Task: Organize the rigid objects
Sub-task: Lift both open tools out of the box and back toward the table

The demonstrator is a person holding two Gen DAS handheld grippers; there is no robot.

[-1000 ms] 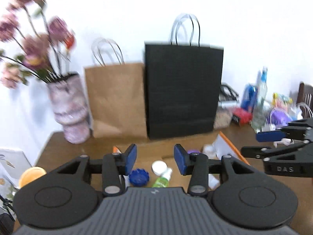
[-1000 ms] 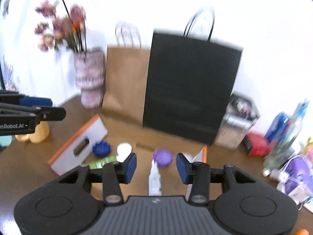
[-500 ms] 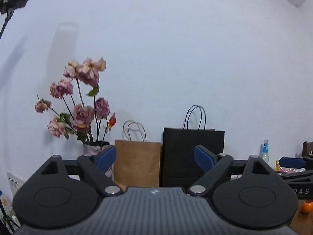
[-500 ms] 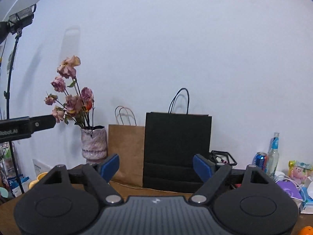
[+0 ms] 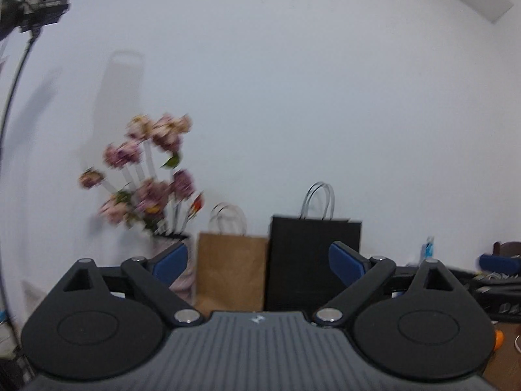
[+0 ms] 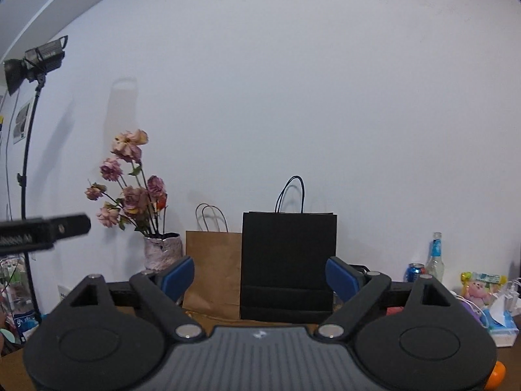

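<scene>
- Left wrist view: looks level along its own tongs point(image 5: 258, 260) toward the white back wall; picture blurred.
- Right wrist view: same heading, level, sharp; the left tongs' tip point(image 6: 70, 226) enters at its left edge.
- Both sit well back from the wall.
- Shared: black bag point(image 5: 314, 260) point(image 6: 288, 260), brown bag point(image 5: 231, 267) point(image 6: 211, 267), flowers point(image 5: 146, 176) point(image 6: 130, 179).

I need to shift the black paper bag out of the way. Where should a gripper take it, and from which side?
Take the black bag by its twin handle loops, coming in from the front and above. It stands upright against the wall with the brown bag close on its left, so its flat, wide body offers no pinch. The right gripper is open and empty.
</scene>
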